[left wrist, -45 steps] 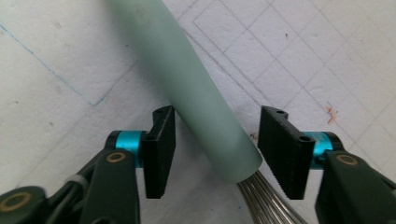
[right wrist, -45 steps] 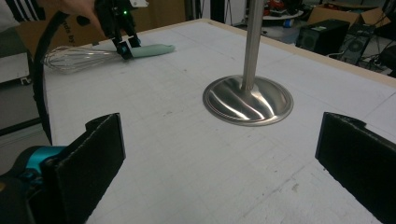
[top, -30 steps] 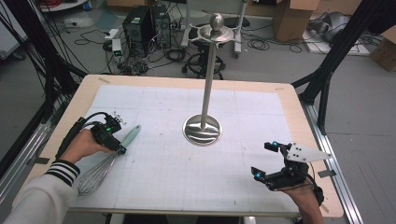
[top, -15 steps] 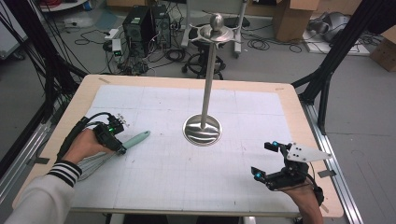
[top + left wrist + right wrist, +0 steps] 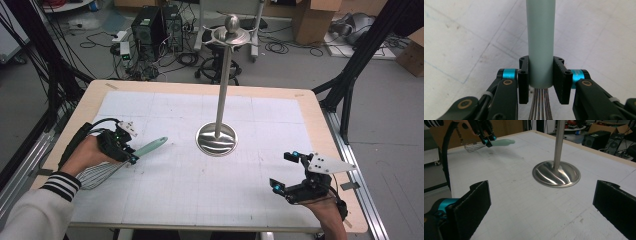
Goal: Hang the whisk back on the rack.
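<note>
A whisk with a pale green handle and wire head is at the table's left. My left gripper is shut on the handle near the wires; in the left gripper view the handle sits clamped between both pads of my left gripper. My right gripper hovers at the front right, open and holding nothing. In the right gripper view my right gripper points at the stand, with the whisk far off.
A tall metal stand with a round base and a disc with a ball on top rises from the middle of the white grid mat. Beyond the table's far edge lie computers, cables and boxes on the floor.
The left gripper has swung the whisk to a flatter angle, with the handle tip now farther right and the wire head drawn up toward the hand. The right gripper has stayed put.
</note>
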Demonstrator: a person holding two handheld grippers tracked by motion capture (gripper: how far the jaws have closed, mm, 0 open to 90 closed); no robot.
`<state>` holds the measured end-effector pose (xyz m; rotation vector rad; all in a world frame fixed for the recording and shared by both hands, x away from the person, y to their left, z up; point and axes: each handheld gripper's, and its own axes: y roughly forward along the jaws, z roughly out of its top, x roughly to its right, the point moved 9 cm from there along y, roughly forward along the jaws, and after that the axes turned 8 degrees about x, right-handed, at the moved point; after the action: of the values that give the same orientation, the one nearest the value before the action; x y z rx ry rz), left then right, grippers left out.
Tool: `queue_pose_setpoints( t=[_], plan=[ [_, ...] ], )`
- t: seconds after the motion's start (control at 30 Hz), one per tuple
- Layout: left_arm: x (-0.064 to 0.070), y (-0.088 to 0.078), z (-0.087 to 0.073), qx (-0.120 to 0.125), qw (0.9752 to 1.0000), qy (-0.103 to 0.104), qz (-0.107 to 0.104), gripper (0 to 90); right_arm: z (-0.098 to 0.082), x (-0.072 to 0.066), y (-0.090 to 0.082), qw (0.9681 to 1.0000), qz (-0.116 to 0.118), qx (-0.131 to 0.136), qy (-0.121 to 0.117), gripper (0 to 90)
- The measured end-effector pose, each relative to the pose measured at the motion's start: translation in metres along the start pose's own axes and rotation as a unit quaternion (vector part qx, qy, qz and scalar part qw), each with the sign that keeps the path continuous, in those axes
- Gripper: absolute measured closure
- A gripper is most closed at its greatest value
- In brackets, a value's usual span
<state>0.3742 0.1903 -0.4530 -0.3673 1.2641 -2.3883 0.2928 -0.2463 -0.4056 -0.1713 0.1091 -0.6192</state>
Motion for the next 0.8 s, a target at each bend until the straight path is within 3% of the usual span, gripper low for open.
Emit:
queue_pose_setpoints(
  t=[0.1, 0.13, 0.3, 0.47, 0.5, 0.8],
  plan=[
    [0.004, -0.008, 0.011, 0.019, 0.9997, 0.01, -0.005, 69.3, 0.0, 0.0, 0.0, 1.0, 0.0, 0.001, 0.001, 0.5],
    [0.007, -0.014, 0.017, 0.03, 0.9993, 0.022, -0.011, 69.3, 0.0, 0.001, -0.001, 1.0, -0.002, 0.0, 0.0, 0.4],
    [0.012, -0.025, 0.03, 0.053, 0.998, 0.028, -0.018, 69.3, 0.0, 0.0, -0.001, 1.0, -0.001, 0.001, 0.0, 0.5],
    [0.018, -0.038, 0.048, 0.089, 0.9951, 0.037, -0.022, 69.3, 0.0, 0.001, -0.001, 1.0, -0.001, 0.001, 0.001, 0.5],
    [0.021, -0.043, 0.056, 0.107, 0.9931, 0.04, -0.025, 69.3, 0.0, 0.001, -0.002, 1.0, -0.001, 0.001, 0.001, 0.5],
    [0.031, -0.063, 0.085, 0.138, 0.9882, 0.058, -0.031, 69.3, 0.0, 0.0, -0.001, 1.0, -0.001, 0.001, 0.001, 0.4]
  ],
)
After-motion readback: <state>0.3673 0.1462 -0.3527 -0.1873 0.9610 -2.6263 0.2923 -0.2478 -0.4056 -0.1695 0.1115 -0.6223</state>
